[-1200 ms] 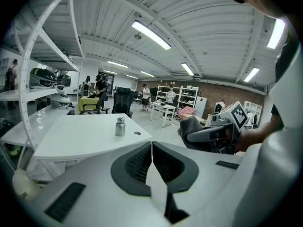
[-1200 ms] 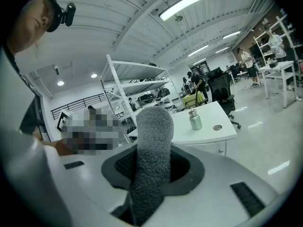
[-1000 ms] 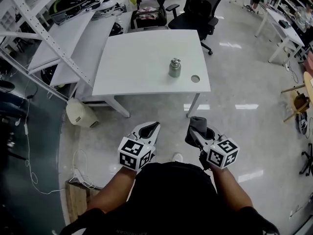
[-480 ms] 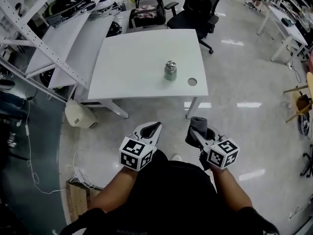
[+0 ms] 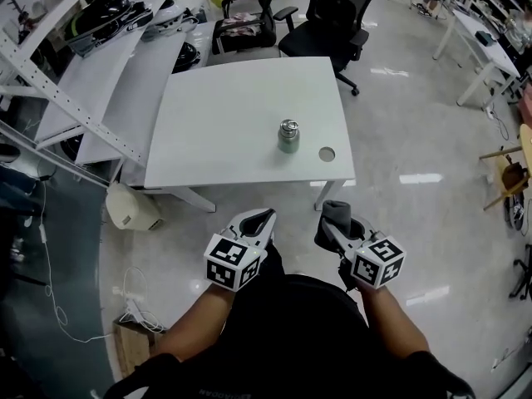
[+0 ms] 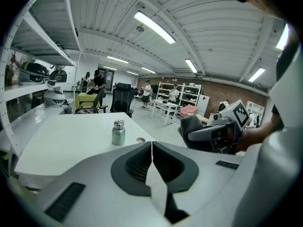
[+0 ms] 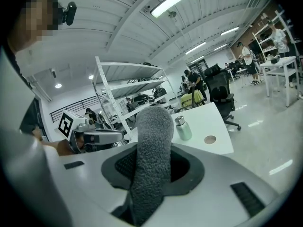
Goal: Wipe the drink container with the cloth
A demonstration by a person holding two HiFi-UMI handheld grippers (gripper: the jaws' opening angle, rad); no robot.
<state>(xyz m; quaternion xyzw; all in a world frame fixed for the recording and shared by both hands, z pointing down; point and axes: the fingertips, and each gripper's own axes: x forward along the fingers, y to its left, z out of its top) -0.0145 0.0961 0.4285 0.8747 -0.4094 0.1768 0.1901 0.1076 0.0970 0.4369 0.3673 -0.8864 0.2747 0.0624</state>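
Note:
A small metal drink container (image 5: 288, 135) with a silver cap stands upright on the white table (image 5: 216, 123), near its right front corner; it also shows in the left gripper view (image 6: 118, 132) and the right gripper view (image 7: 183, 128). My left gripper (image 5: 263, 215) is shut and empty, held over the floor short of the table. My right gripper (image 5: 331, 219) is shut on a folded grey cloth (image 7: 150, 160), which sticks up between the jaws (image 5: 336, 212). Both grippers are well apart from the container.
A round cable hole (image 5: 327, 153) lies in the table right of the container. Black office chairs (image 5: 332, 19) stand behind the table. White shelving and benches (image 5: 91, 65) run along the left. A beige box (image 5: 129, 210) and cables lie on the floor at the left.
The table and container have come nearer in the head view. Both grippers keep the same stance, left shut and empty, right holding the cloth.

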